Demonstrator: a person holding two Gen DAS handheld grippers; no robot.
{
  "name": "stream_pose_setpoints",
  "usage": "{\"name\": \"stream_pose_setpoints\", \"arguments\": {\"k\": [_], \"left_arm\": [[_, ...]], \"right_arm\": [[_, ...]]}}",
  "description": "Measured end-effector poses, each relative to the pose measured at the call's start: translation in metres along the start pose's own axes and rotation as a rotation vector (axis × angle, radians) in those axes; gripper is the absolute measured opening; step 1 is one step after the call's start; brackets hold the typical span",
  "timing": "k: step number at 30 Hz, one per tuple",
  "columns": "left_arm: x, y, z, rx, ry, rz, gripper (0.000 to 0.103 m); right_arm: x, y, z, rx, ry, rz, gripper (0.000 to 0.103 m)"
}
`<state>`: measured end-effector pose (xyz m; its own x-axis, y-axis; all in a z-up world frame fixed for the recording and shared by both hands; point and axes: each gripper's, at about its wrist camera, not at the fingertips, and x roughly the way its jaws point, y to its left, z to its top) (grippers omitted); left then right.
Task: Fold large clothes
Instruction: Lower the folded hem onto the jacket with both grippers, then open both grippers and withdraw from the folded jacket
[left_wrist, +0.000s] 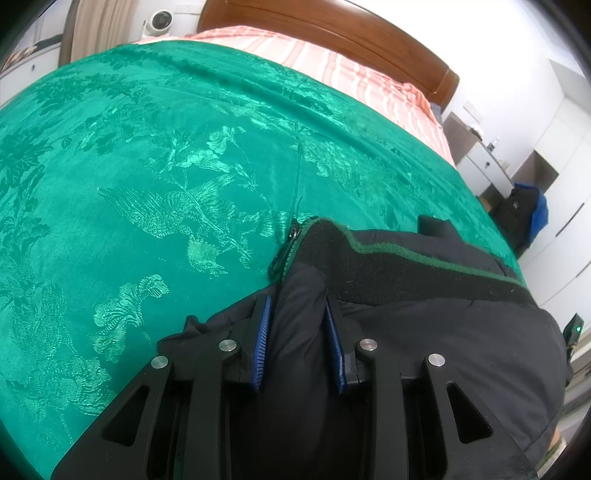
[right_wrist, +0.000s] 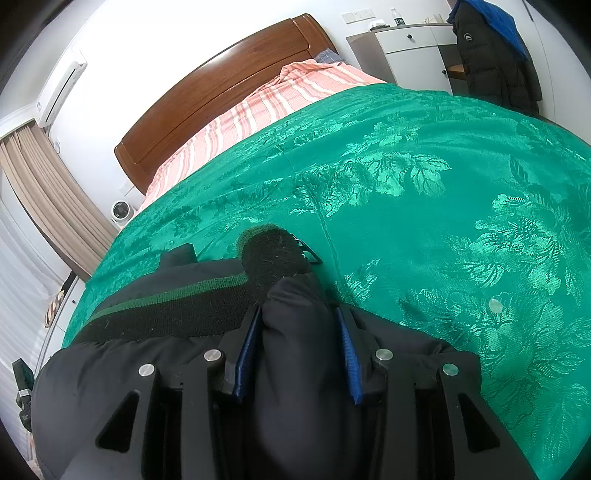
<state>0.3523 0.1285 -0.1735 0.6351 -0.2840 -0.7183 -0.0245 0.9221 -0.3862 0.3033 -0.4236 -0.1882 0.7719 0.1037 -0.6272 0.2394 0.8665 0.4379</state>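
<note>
While both claws pinch the dark jacket (left_wrist: 424, 332), the garment lies on the near part of the bed, on the green patterned bedspread (left_wrist: 147, 166). The left claw (left_wrist: 299, 314) is closed on a thick fold of the padded fabric just below the zipper end (left_wrist: 291, 236), and the right claw (right_wrist: 301, 325) is closed on a similar fold beside the black knitted collar (right_wrist: 273, 254). The ribbed band with its green stripe (left_wrist: 424, 254) runs between the two grips.

I judge that the step in hand is to hold the collar edge at its two ends before carrying or laying it for a fold. To do it well, both grips should stay firm, because padded cloth can slip from the blue pads (left_wrist: 264, 332). The two hands should move together and at the same height, so that the edge stays stretched and straight. It is better to pull gently, since the bedspread under it may wrinkle and drag along.
</note>
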Motion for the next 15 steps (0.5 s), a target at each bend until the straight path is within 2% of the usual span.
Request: {"name": "stream_pose_setpoints", "arguments": {"k": [6, 8, 10, 13, 14, 15], "left_arm": [[0.0, 0.001, 0.0, -0.003, 0.003, -0.004, 0.031], [0.0, 0.0, 0.0, -0.004, 0.005, 0.008, 0.037], [-0.002, -0.001, 0.001, -0.006, 0.013, 0.034, 0.048], [-0.013, -0.008, 0.007, 0.001, 0.045, 0.098, 0.057], [-0.025, -0.014, 0.01, 0.008, 0.036, 0.134, 0.057], [-0.04, -0.019, 0.011, 0.014, 0.011, 0.135, 0.057]], "right_arm": [[0.0, 0.0, 0.0, -0.001, 0.0, -0.001, 0.039], [0.0, 0.0, 0.0, -0.002, 0.001, -0.002, 0.04], [0.001, 0.001, 0.0, -0.007, 0.007, -0.009, 0.042], [0.004, 0.004, 0.003, -0.015, 0.029, -0.022, 0.046], [0.004, 0.004, 0.004, -0.012, 0.042, -0.018, 0.048], [0.004, 0.004, 0.008, -0.01, 0.064, -0.011, 0.052]]}}
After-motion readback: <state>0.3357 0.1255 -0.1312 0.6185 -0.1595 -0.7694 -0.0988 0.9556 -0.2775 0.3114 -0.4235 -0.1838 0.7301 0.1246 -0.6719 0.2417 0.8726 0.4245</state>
